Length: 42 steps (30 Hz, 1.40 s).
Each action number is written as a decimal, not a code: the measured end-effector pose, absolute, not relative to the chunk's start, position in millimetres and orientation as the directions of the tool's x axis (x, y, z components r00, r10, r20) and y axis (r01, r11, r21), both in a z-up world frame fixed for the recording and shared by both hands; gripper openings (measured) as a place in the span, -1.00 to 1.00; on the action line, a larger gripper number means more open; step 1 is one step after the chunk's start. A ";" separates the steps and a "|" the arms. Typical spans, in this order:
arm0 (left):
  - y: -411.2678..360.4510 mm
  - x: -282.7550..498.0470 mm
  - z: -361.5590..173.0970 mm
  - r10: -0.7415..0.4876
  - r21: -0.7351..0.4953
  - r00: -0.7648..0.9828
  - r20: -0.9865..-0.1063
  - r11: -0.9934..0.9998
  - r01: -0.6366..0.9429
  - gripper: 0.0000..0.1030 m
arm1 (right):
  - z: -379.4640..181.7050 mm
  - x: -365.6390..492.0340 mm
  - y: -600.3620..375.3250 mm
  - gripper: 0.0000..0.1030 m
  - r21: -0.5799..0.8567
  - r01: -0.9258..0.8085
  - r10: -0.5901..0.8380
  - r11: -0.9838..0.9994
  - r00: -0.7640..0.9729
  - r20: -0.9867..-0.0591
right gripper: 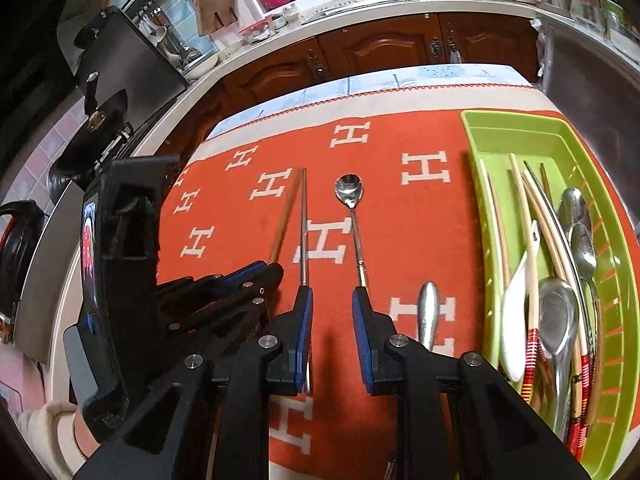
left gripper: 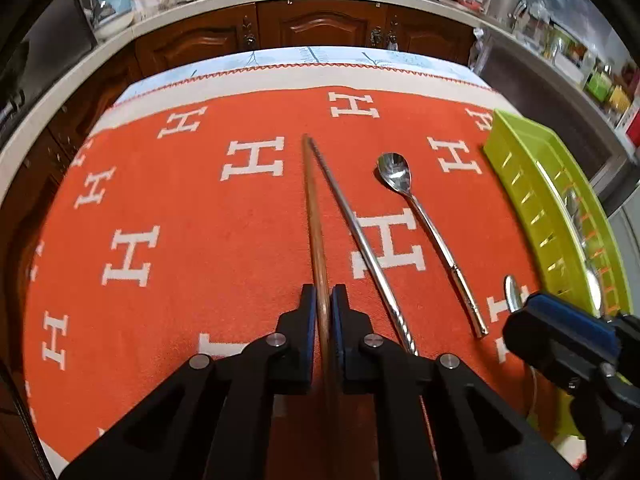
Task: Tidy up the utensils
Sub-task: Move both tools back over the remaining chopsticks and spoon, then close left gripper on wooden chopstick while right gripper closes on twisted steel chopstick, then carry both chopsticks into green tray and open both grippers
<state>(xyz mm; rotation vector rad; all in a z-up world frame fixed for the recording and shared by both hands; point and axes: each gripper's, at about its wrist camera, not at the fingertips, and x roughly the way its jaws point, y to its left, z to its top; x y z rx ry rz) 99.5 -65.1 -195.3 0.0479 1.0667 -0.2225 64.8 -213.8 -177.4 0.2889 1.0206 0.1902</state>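
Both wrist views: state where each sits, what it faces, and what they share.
Left wrist: behind the left tool, shut on a wooden chopstick, facing the kitchen cabinets; right tool at lower right.
Right wrist: behind the open right tool, facing likewise; left tool at left.
Shared: orange H-patterned cloth, long-handled steel spoon, green plastic tray.

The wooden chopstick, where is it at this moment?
The wooden chopstick is clamped in the left gripper, over the orange cloth, just left of the metal chopstick.
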 end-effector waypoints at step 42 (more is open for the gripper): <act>-18.9 73.5 -145.9 -0.244 -0.203 0.511 -0.824 0.970 0.137 -0.92 | -195.4 74.4 -164.1 -0.89 0.243 -0.078 0.250 0.967 0.488 -0.836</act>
